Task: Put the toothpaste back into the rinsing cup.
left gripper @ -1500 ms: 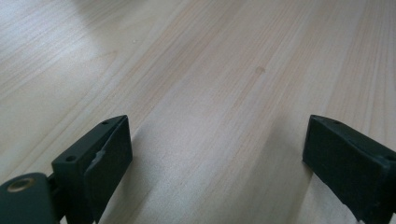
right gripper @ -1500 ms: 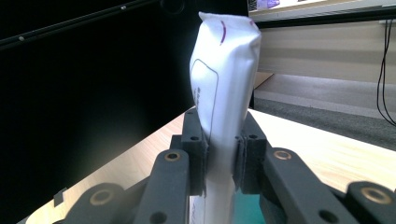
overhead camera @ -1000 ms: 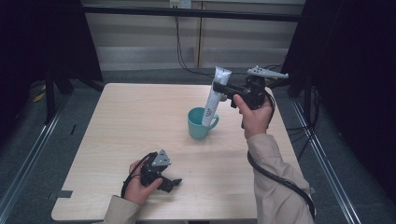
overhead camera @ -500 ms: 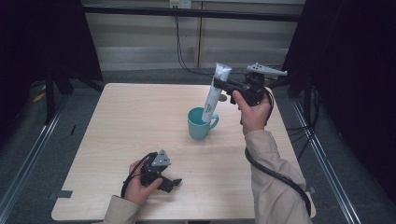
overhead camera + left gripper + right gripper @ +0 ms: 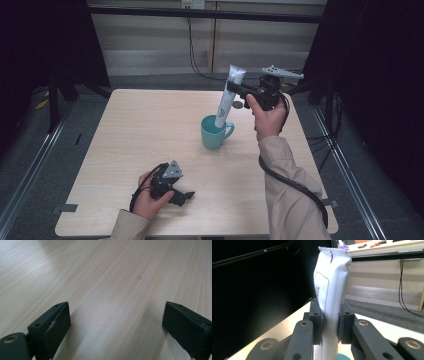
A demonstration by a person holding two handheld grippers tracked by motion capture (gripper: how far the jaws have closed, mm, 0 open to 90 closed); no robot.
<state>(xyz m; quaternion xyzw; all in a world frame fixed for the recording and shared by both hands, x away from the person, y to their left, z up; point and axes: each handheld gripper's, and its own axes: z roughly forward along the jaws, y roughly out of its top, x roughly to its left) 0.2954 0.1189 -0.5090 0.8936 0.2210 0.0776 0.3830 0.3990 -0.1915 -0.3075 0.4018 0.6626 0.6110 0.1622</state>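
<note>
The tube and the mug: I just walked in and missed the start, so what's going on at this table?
A person works two hand-held grippers at a wooden table. The right gripper is shut on a white tube, held tilted with its lower end inside the teal mug near the table's middle. The left gripper rests low on the table near the front edge, jaws open with nothing between them.

The tabletop point(image 5: 140, 135) was pale wood-grain laminate, smooth with a soft sheen. The teal mug point(image 5: 215, 134) looked like glazed ceramic, slightly glossy. The white tube point(image 5: 332, 287) was soft, smooth plastic, creased at its crimped end. The right tool point(image 5: 329, 325) was matt black plastic with brass-coloured metal pivots; the sleeve point(image 5: 290, 200) was beige cloth.
</note>
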